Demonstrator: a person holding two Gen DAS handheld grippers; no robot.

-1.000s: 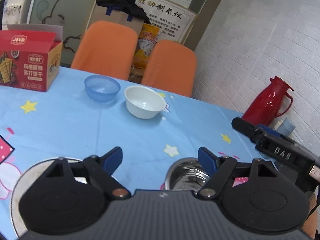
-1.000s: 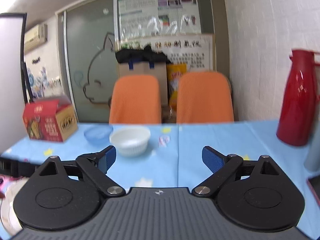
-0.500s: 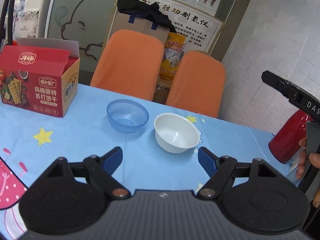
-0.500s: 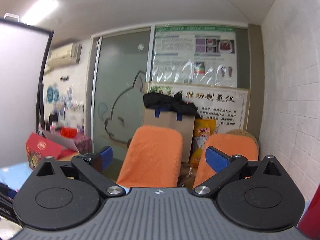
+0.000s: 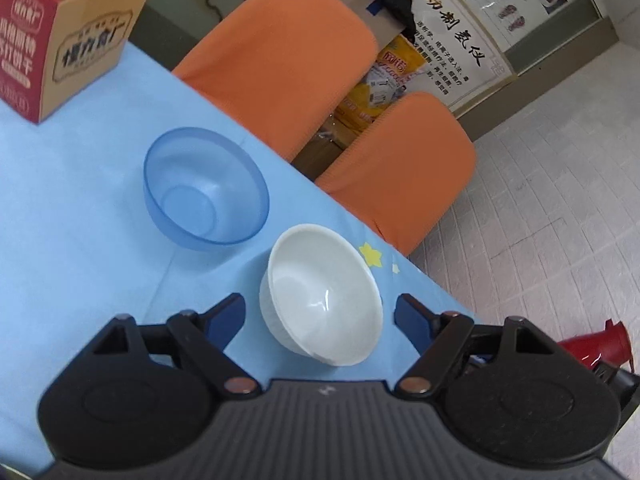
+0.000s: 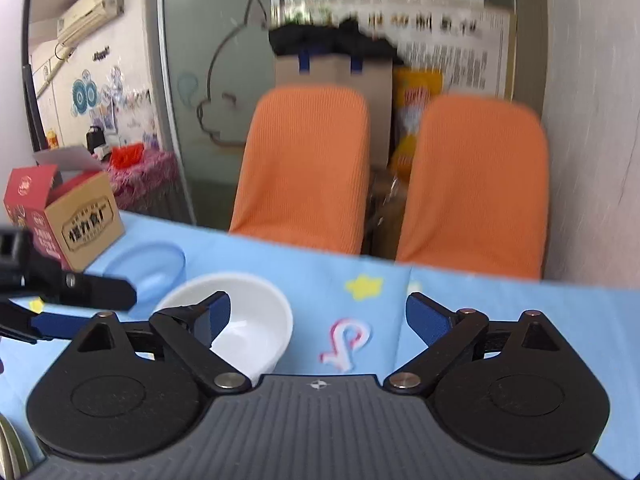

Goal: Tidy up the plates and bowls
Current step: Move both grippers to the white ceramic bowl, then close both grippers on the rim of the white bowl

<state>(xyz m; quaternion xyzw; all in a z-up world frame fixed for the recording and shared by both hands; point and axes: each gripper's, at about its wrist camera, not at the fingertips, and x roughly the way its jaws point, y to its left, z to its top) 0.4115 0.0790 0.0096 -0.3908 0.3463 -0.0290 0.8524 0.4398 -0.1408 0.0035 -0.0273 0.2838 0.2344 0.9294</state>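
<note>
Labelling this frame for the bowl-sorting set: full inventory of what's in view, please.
white bowl: 1, white, on the table, upright, between the left gripper's open fingers
blue bowl: 1, translucent blue, on the table, beside the white bowl, apart from it
carton: 1, red and tan, open top, far left of the table
tablecloth: 1, light blue with yellow stars
chairs: 2, orange, behind the table
flask: 1, red, right edge of the left view, mostly hidden
poster: 1, printed, by the wall
left gripper: 1, black with blue pads, open
right gripper: 1, black with blue pads, open, empty
</note>
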